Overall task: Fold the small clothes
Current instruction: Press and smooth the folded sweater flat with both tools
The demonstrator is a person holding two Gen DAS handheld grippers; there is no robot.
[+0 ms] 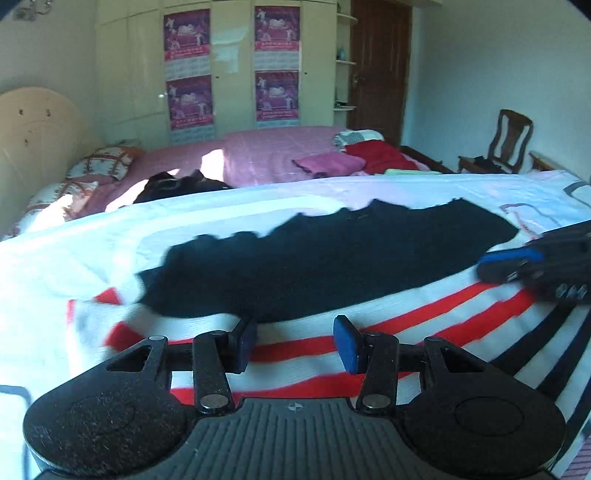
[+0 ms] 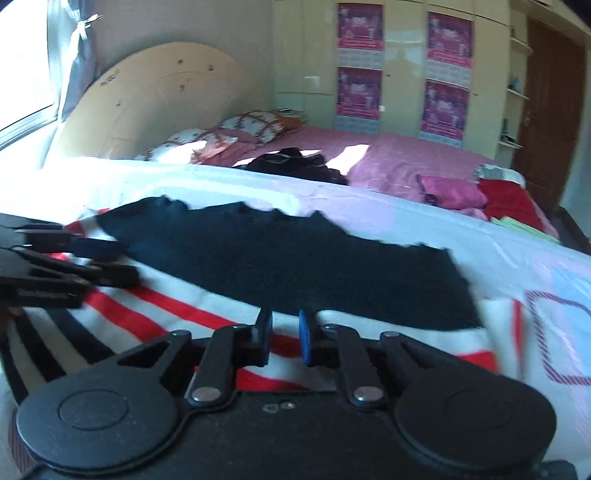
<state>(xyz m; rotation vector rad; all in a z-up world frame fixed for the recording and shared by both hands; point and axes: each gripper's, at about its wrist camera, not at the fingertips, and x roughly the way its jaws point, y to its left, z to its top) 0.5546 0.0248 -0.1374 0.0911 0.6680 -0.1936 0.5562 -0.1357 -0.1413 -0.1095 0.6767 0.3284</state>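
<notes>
My left claw (image 1: pixel 295 341) hangs released just above the bed, its two blue-tipped fingers (image 1: pixel 347 343) standing apart with nothing between them — only the striped cloth shows in the gap. My right claw (image 2: pixel 285 341) is drawn in narrow, a slim slit left between its pads and nothing caught there.

The task's thing is the dark garment (image 1: pixel 325 258), a long, near-black piece lying flat across the bed just beyond both claws. Its far edge is ragged and wavy; its near edge runs just ahead of my left fingertips. It rests on a white cloth with red stripes (image 1: pixel 424 317) that gives way to dark stripes toward the right of the left view. From the left camera my right claw comes in at the right edge, close beside the garment's right end; from the right camera my left claw (image 2: pixel 99 262) lies low at the garment's left end. Whether either touches the fabric there, I cannot tell — the frames are blurred.

Beyond the white bedspread (image 1: pixel 406 188) lies a pink bed (image 1: pixel 273 151) with a patterned pillow (image 1: pixel 103 160), a crumpled black heap (image 1: pixel 177 184), a folded pink piece (image 1: pixel 328 164) and a red one (image 1: pixel 380 155). Behind stands a cream wardrobe (image 1: pixel 229 74) bearing purple posters (image 1: pixel 277 29), a brown door (image 1: pixel 380 66) and a wooden chair (image 1: pixel 509 142).
</notes>
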